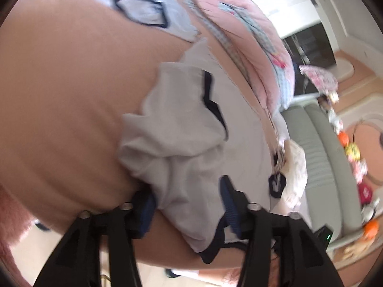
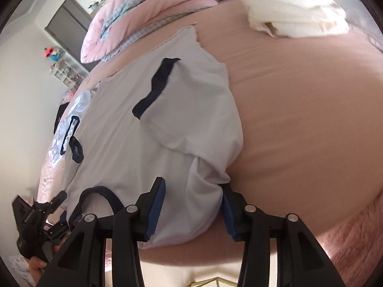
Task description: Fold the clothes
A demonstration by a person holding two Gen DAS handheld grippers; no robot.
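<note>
Your left hand-held gripper (image 1: 189,205) stood open astride the white shirt (image 1: 191,124). Your right hand-held gripper (image 2: 191,205) straddled its shoulder; grip uncertain. Uneven closing risked dragging the fold.

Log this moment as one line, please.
phase: folding | item: white shirt on bed | left tool: open | right tool: open

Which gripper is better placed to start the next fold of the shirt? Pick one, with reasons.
Right gripper, probably: the shirt fills its jaws, bunched at the shoulder; the left gripper stands wide over loose cloth.
</note>
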